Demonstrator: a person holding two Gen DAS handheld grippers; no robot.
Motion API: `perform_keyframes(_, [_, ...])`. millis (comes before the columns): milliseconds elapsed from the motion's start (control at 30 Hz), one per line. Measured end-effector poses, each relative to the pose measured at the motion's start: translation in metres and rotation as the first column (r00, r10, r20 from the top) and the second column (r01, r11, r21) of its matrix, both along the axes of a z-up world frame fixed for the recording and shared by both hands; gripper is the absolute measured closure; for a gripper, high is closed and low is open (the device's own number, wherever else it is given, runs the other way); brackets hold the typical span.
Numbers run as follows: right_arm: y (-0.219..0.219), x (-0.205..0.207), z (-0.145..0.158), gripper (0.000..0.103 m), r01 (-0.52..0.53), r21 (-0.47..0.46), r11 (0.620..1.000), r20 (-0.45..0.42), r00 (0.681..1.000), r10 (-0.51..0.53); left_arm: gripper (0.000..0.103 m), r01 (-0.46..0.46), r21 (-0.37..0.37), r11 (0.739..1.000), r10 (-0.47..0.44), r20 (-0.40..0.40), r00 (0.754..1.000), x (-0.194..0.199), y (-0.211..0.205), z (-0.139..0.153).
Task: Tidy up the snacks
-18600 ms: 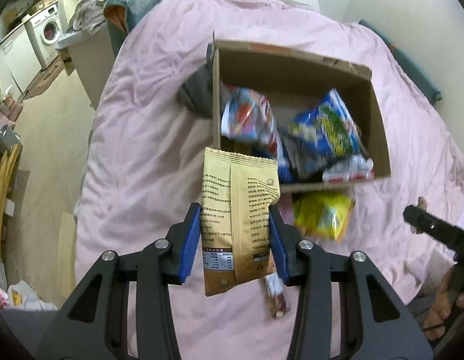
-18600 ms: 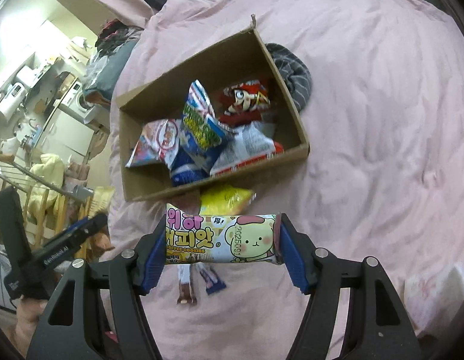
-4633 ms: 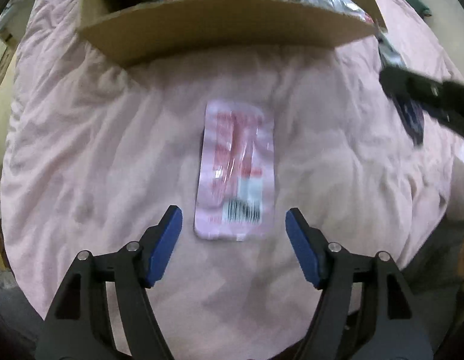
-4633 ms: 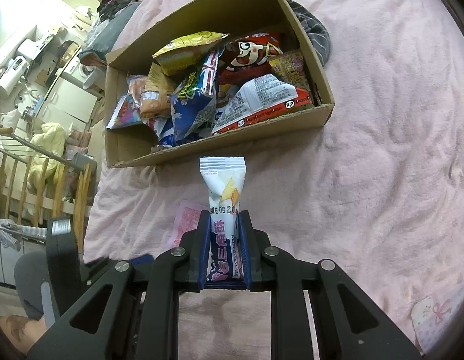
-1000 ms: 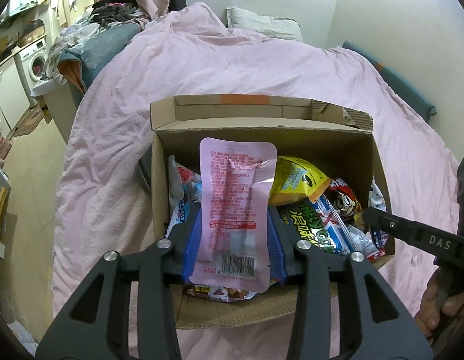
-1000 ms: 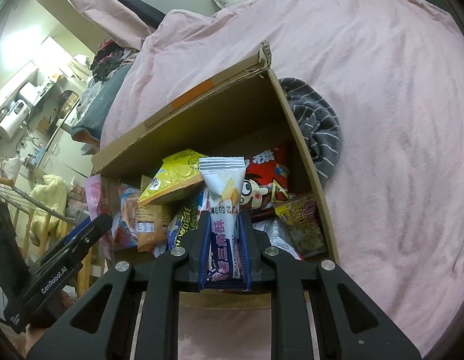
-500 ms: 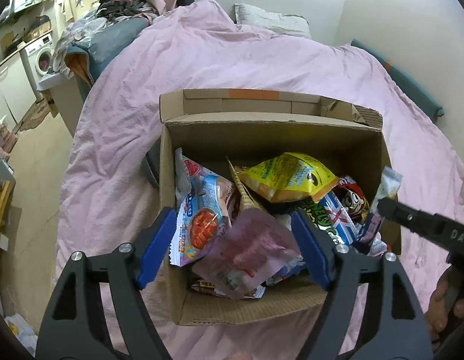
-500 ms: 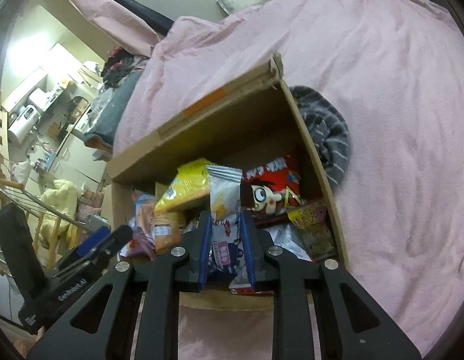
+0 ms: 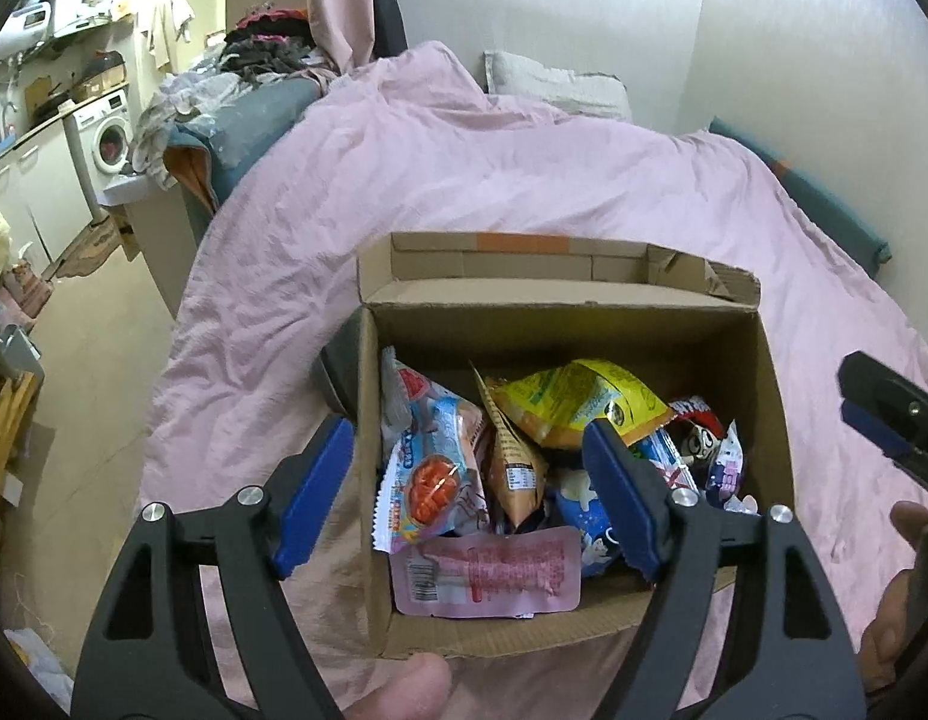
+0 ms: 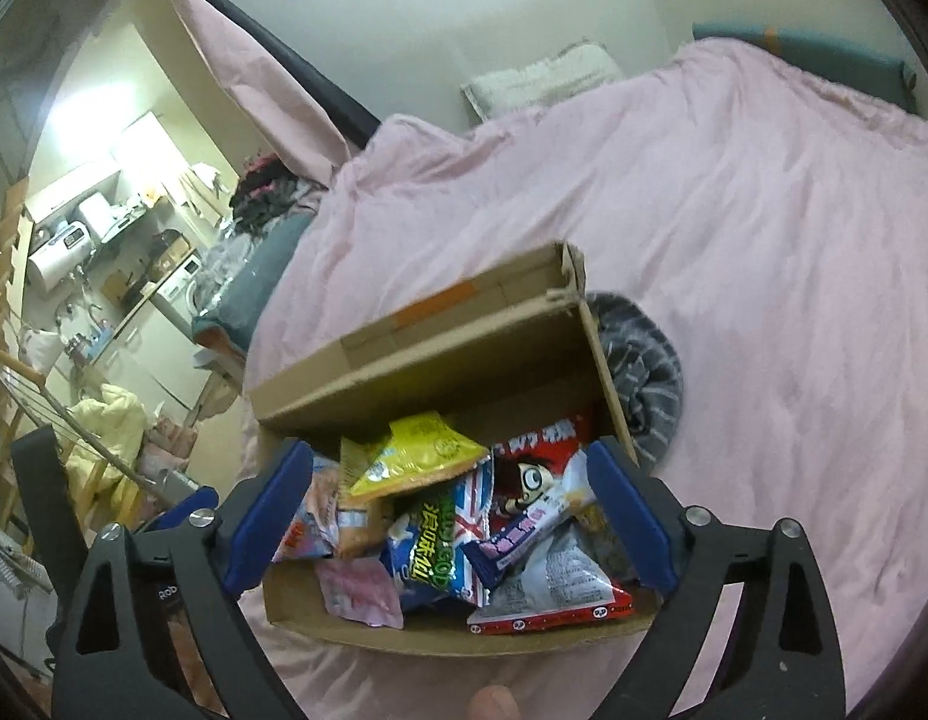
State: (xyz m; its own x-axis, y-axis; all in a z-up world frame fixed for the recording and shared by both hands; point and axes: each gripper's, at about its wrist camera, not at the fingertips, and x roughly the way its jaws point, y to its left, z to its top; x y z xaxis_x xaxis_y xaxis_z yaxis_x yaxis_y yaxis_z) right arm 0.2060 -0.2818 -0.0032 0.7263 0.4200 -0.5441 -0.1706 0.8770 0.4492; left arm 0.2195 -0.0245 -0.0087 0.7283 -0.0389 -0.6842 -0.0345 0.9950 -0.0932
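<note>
Whereas a second ago the left tongs [image 9: 467, 501] pinched the pink pouch [image 9: 487, 571] upright above the cardboard box [image 9: 560, 324] and the right tongs [image 10: 449, 513] clamped the purple-and-white bar [image 10: 527, 531], both pairs now stand spread wide with nothing between their blue pads. In the left wrist view the pink pouch lies flat on its side, barcode to the left, against the inside of the near wall of the box; half a second ago it was caught mid-fall, tilted, over the same spot. In the right wrist view the purple-and-white bar lies slanted across the pile, on top of the blue-green chip bag [image 10: 440, 546] and touching the red cartoon-face bag [image 10: 527, 468]. The yellow bag [image 9: 575, 402] sits at the top of the heap, the orange-tan packet [image 9: 515, 468] stands on end near the middle, and the pale blue packet with a red picture [image 9: 431, 480] leans at the left side of the box. The box rests on the pink duvet [image 9: 524, 180] of the bed, its rear flap folded back. A grey striped cloth [image 10: 641, 366] lies on the duvet just beside the right wall of the box. Compared with 18.6 s ago, the duvet in front of the box, as far as it shows, no longer carries loose snacks. A thumb tip [image 9: 404, 687] shows at the lower edge of the left wrist view.
</note>
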Motion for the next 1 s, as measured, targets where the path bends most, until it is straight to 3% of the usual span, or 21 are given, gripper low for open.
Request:
perform_keyframes(200, [0.004,-0.029,0.019,0.000,-0.032,0.028,0.999,0.052,0.998,0.030,0.011,0.013,0.017,1.000,-0.014,0.032,0.999,-0.028,0.007,0.011])
perform_keyframes(367, [0.013,-0.056,0.041,0.000,-0.063,-0.014,0.998,0.134,0.989,0.065,0.005,-0.007,0.000,1.000,0.007,0.069,0.998,-0.053,0.015,0.021])
perform_keyframes(467, [0.017,-0.075,0.045,0.000,-0.075,-0.040,0.996,0.165,0.983,0.080,0.004,0.013,0.034,0.999,-0.016,0.074,0.997,-0.067,0.015,0.022])
perform_keyframes(633, [0.015,-0.099,0.039,0.000,-0.047,-0.066,0.997,0.141,0.988,0.056,0.003,-0.004,0.034,0.999,0.001,0.095,0.995,-0.091,0.026,0.028])
perform_keyframes(767, [0.021,-0.112,0.033,0.000,0.014,-0.171,0.985,0.117,0.993,0.006,0.003,-0.005,-0.011,1.000,0.006,0.091,0.996,-0.110,0.035,0.033])
perform_keyframes(867, [0.017,-0.120,0.023,0.000,0.016,-0.148,0.989,0.073,0.997,-0.005,0.000,0.005,-0.002,1.000,-0.005,0.115,0.993,-0.130,0.037,0.036])
perform_keyframes(1000, [0.018,-0.132,0.019,0.000,0.036,-0.175,0.984,0.079,0.997,-0.022,0.000,0.003,0.014,1.000,-0.005,0.123,0.992,-0.149,0.039,0.035])
